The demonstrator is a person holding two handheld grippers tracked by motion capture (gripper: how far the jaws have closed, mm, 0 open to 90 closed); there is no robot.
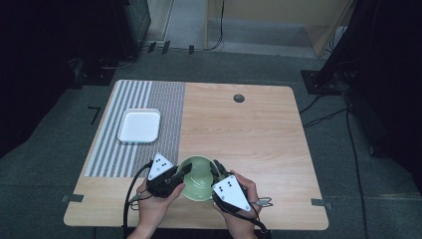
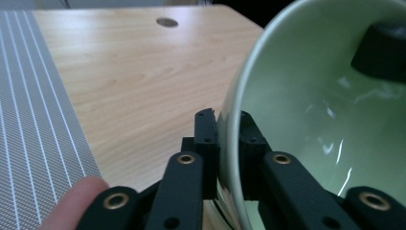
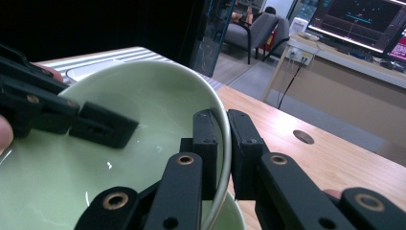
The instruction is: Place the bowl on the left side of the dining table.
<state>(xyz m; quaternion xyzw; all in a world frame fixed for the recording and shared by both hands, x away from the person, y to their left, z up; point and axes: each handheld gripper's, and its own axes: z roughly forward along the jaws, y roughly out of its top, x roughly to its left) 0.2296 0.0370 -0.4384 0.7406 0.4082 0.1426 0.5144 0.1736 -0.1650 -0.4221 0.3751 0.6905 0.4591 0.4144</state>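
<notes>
The counter carries a striped mat at its left with a white tray on it. A green bowl sits at the near edge, between both grippers. The left gripper and right gripper each have their fingers closed on opposite rim walls, probably so the load is shared for a level lift. The gripper views confirm one finger inside and one outside the wall; the high view alone shows the tray's place on the mat.
</notes>
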